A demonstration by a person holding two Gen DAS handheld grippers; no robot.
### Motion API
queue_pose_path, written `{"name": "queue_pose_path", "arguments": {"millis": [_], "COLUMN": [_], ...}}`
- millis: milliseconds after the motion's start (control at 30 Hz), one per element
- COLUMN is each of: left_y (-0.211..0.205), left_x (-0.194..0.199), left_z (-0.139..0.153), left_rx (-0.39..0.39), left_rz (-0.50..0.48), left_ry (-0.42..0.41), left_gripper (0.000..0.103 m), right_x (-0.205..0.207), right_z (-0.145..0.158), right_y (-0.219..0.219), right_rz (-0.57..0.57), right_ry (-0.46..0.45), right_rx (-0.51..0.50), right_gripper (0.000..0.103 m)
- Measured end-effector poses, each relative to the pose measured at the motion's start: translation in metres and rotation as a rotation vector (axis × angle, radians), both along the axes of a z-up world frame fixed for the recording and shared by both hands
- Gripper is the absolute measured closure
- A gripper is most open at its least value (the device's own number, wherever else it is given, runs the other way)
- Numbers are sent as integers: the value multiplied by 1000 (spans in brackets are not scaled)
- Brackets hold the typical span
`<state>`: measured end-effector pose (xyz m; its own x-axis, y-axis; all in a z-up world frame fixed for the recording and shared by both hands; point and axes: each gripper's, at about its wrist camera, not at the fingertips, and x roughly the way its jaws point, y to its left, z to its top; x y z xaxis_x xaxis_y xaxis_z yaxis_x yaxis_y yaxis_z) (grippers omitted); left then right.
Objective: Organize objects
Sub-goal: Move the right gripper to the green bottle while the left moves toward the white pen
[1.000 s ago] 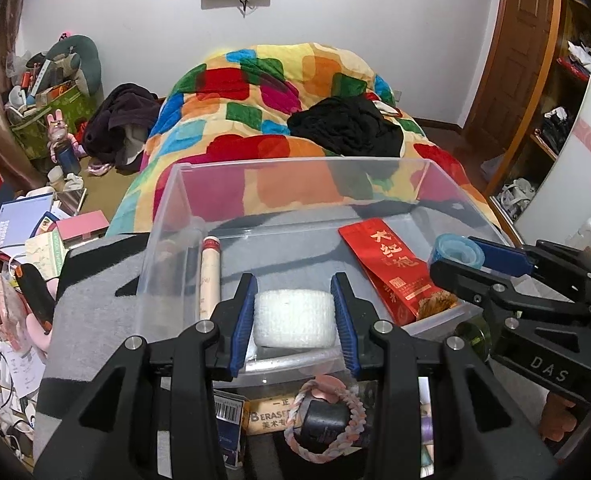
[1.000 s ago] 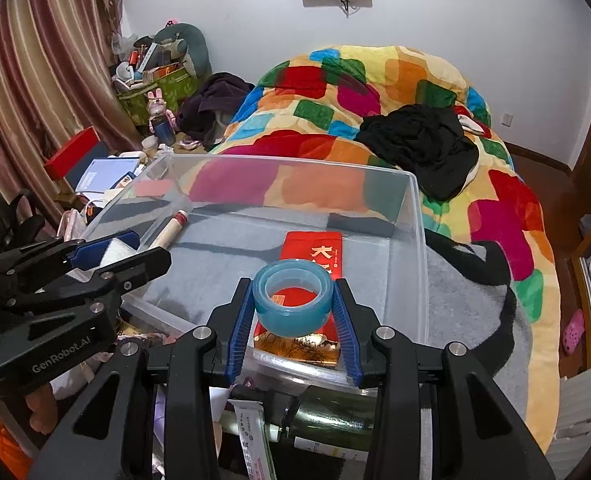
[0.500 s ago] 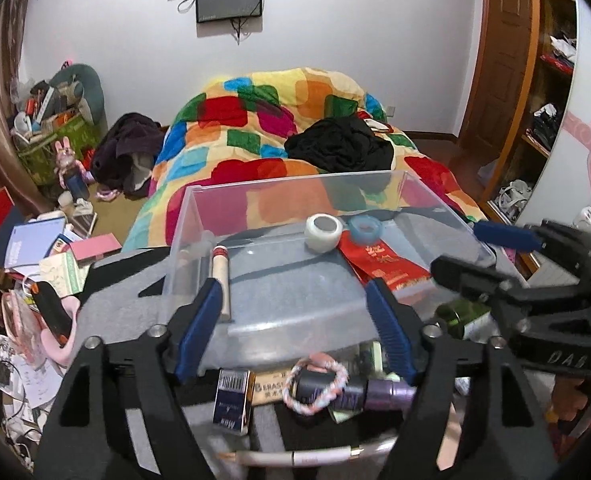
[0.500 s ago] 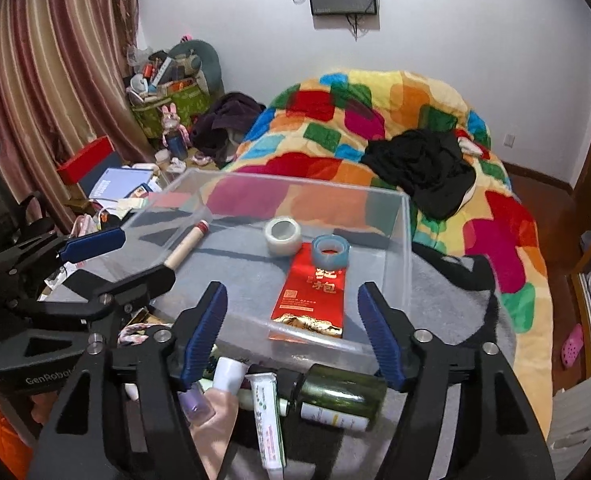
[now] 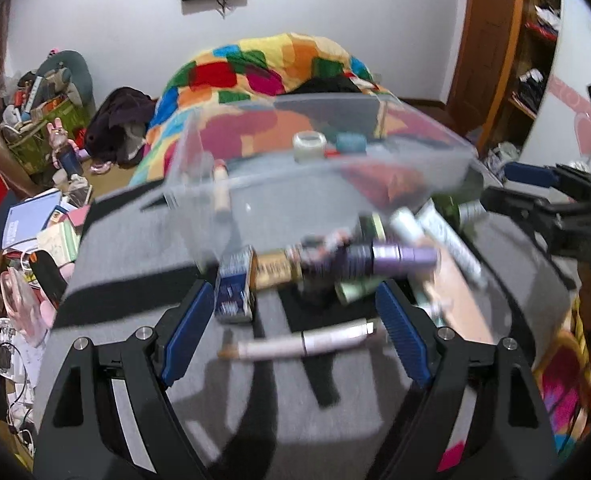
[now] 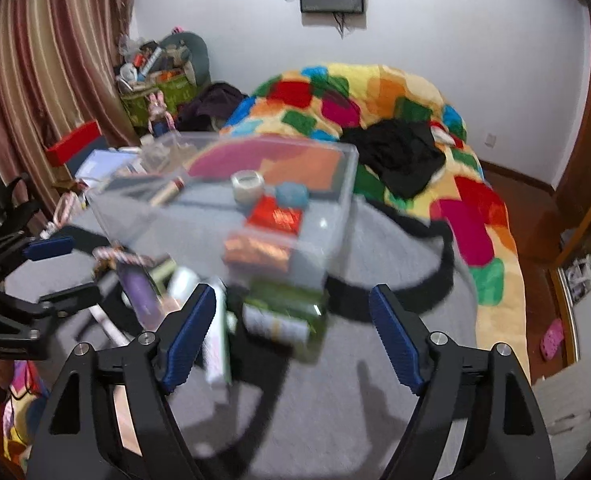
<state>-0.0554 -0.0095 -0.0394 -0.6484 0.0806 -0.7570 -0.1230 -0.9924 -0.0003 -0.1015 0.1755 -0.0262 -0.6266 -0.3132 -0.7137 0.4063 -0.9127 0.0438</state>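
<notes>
A clear plastic bin (image 5: 199, 168) on the grey blanket holds a white tape roll (image 5: 309, 146), a blue tape roll (image 5: 350, 143), a red packet (image 6: 275, 216) and a paper-wrapped stick (image 5: 220, 196). My left gripper (image 5: 291, 336) is back from the bin, jaws opening and empty, over a white pen-like tube (image 5: 295, 346) and a small blue box (image 5: 235, 288). My right gripper (image 6: 291, 336) is also opening and empty, above a green bottle (image 6: 283, 316) and a white tube (image 6: 217, 344). Both views are blurred.
A purple tube (image 5: 399, 256) and other small items lie in a pile in front of the bin. Behind it is a bed with a patchwork quilt (image 6: 375, 92) and black clothes. Books and boxes (image 5: 27, 216) clutter the floor at left.
Both grippers let go of their tape rolls, which now sit in the bin, opened wide and pulled back toward the near pile.
</notes>
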Motion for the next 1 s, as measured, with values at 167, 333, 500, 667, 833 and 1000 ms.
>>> {"name": "queue_pose_path", "arguments": {"millis": [167, 333, 500, 667, 833, 1000], "left_y": [12, 24, 33, 27, 18, 4], "left_x": [10, 3, -4, -1, 2, 7], "left_z": [-15, -22, -28, -26, -21, -13], "left_rx": [-34, -63, -56, -37, -39, 1], "left_rz": [-55, -102, -143, -148, -131, -124], "left_ry": [-16, -37, -48, -45, -44, -59], "left_gripper": [15, 15, 17, 33, 52, 69], "right_x": [-4, -9, -22, -32, -34, -27], "right_z": [-21, -23, -28, -37, -39, -37], "right_y": [9, 4, -2, -4, -4, -3], "right_rz": [-1, -2, -19, -26, -9, 3], "right_ry": [-68, -68, -104, -158, -181, -167], "right_rx": [12, 5, -22, -73, -113, -99], "right_gripper": [27, 26, 26, 27, 41, 41]}}
